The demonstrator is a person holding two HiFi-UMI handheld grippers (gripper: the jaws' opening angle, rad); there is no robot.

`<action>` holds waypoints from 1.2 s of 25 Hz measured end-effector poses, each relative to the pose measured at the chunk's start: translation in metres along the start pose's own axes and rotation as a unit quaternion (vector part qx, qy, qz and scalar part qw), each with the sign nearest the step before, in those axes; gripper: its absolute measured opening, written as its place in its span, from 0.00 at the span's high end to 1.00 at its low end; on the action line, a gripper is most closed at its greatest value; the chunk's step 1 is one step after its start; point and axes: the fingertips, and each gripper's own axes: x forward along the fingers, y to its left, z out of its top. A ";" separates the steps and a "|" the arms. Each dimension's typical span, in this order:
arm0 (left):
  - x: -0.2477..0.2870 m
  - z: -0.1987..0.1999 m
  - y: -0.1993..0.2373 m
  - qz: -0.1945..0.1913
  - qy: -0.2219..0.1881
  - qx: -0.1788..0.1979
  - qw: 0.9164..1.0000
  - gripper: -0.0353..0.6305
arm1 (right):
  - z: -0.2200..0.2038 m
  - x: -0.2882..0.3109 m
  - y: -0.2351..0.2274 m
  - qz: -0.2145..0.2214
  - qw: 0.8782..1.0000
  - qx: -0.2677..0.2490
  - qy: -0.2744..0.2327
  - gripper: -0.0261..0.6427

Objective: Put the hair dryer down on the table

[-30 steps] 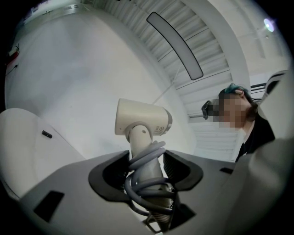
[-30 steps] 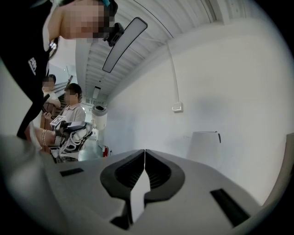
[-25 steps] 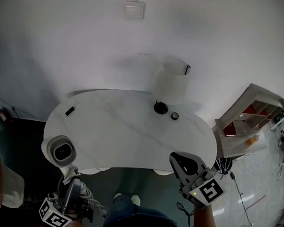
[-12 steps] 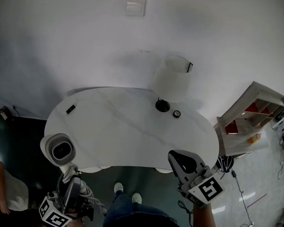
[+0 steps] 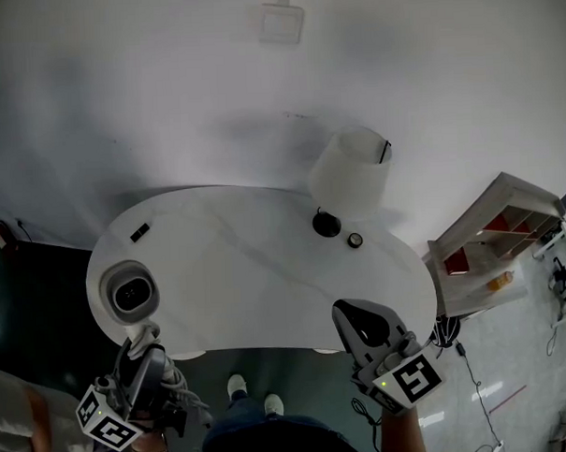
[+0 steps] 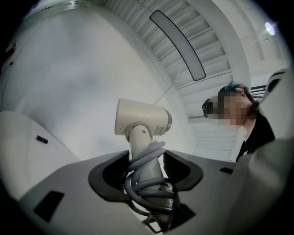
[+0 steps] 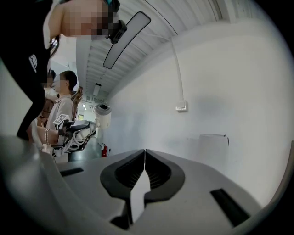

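Note:
The white hair dryer [image 5: 127,293] stands upright over the left end of the white table [image 5: 266,268], its round barrel facing up in the head view. My left gripper [image 5: 144,356] is shut on its handle, below the table's edge. In the left gripper view the hair dryer [image 6: 142,121] rises between the jaws of the left gripper [image 6: 146,170], with its grey cord [image 6: 144,181] wound round the handle. My right gripper [image 5: 355,320] hangs shut and empty at the table's near right edge. In the right gripper view, the right gripper [image 7: 145,158] has its jaws closed together.
A white lamp [image 5: 351,175] with a black base [image 5: 326,223] stands at the table's back right, a small round thing [image 5: 356,240] beside it. A small black object [image 5: 139,232] lies at the back left. A shelf unit [image 5: 494,244] stands to the right. A bystander [image 7: 62,110] is behind.
The hair dryer has edged slightly up and inward over the table's left end with my left gripper. My right gripper has barely moved.

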 end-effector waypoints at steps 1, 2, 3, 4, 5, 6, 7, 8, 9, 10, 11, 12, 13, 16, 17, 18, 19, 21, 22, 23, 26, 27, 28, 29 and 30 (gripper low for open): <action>0.002 0.002 0.005 -0.001 0.002 0.000 1.000 0.58 | 0.001 0.004 0.002 0.000 1.000 -0.004 0.001 0.93; 0.005 0.003 0.010 -0.004 0.003 -0.002 1.000 0.58 | 0.002 0.008 0.002 -0.002 1.000 -0.007 0.004 0.93; 0.008 0.005 0.014 -0.007 0.004 -0.004 1.000 0.58 | 0.004 0.011 0.002 -0.006 1.000 -0.009 0.004 0.93; 0.011 0.007 0.018 -0.010 0.004 -0.006 1.000 0.58 | 0.005 0.014 0.002 -0.011 1.000 -0.008 0.003 0.93; 0.013 0.009 0.022 -0.014 0.005 -0.008 1.000 0.58 | 0.006 0.016 0.000 -0.016 1.000 -0.008 0.004 0.93; 0.016 0.011 0.026 -0.018 0.005 -0.009 1.000 0.58 | 0.007 0.017 -0.002 -0.023 1.000 -0.009 0.005 0.93; 0.019 0.014 0.029 -0.021 0.006 -0.011 1.000 0.58 | 0.008 0.018 -0.004 -0.029 1.000 -0.009 0.006 0.93; 0.022 0.016 0.032 -0.025 0.006 -0.013 1.000 0.58 | 0.009 0.021 -0.005 -0.034 0.999 -0.008 0.006 0.93; 0.024 0.018 0.034 -0.029 0.007 -0.015 0.999 0.58 | 0.009 0.024 -0.006 -0.039 0.999 -0.009 0.007 0.93; 0.025 0.021 0.037 -0.033 0.008 -0.016 0.999 0.58 | 0.009 0.027 -0.006 -0.042 0.999 -0.010 0.008 0.93; 0.026 0.023 0.040 -0.036 0.009 -0.017 0.999 0.58 | 0.009 0.030 -0.005 -0.044 0.999 -0.012 0.010 0.93; 0.026 0.025 0.043 -0.038 0.010 -0.017 0.999 0.58 | 0.009 0.034 -0.002 -0.044 0.999 -0.013 0.011 0.93; 0.026 0.028 0.046 -0.039 0.012 -0.017 0.999 0.58 | 0.011 0.038 0.000 -0.044 0.999 -0.014 0.013 0.93; 0.024 0.036 0.056 -0.042 0.012 -0.019 0.999 0.58 | 0.014 0.047 0.006 -0.048 0.999 -0.015 0.013 0.93; 0.023 0.039 0.059 -0.042 0.012 -0.020 0.999 0.58 | 0.014 0.049 0.006 -0.051 0.998 -0.015 0.015 0.93; 0.021 0.041 0.062 -0.042 0.012 -0.021 0.999 0.58 | 0.013 0.051 0.007 -0.055 0.998 -0.014 0.017 0.93; 0.020 0.043 0.065 -0.041 0.012 -0.023 0.999 0.58 | 0.013 0.054 0.008 -0.057 0.998 -0.013 0.019 0.93; 0.016 0.047 0.071 -0.039 0.012 -0.027 0.999 0.58 | 0.014 0.058 0.012 -0.059 0.998 -0.013 0.021 0.93; 0.014 0.048 0.073 -0.038 0.012 -0.030 0.999 0.58 | 0.015 0.061 0.015 -0.059 0.998 -0.014 0.022 0.93; 0.011 0.050 0.075 -0.038 0.012 -0.031 0.999 0.58 | 0.016 0.064 0.019 -0.058 0.998 -0.015 0.023 0.93; 0.005 0.056 0.084 -0.034 0.012 -0.033 0.999 0.58 | 0.015 0.075 0.031 -0.052 0.998 -0.016 0.030 0.93; 0.003 0.057 0.086 -0.033 0.013 -0.032 0.999 0.58 | 0.013 0.078 0.035 -0.050 0.998 -0.016 0.033 0.93; 0.001 0.057 0.089 -0.032 0.014 -0.031 0.999 0.58 | 0.011 0.080 0.039 -0.048 0.998 -0.016 0.037 0.93; -0.001 0.057 0.091 -0.031 0.016 -0.029 0.999 0.58 | 0.010 0.082 0.042 -0.046 0.998 -0.016 0.040 0.93; -0.002 0.057 0.093 -0.029 0.018 -0.027 0.999 0.58 | 0.008 0.085 0.043 -0.045 0.998 -0.015 0.044 0.93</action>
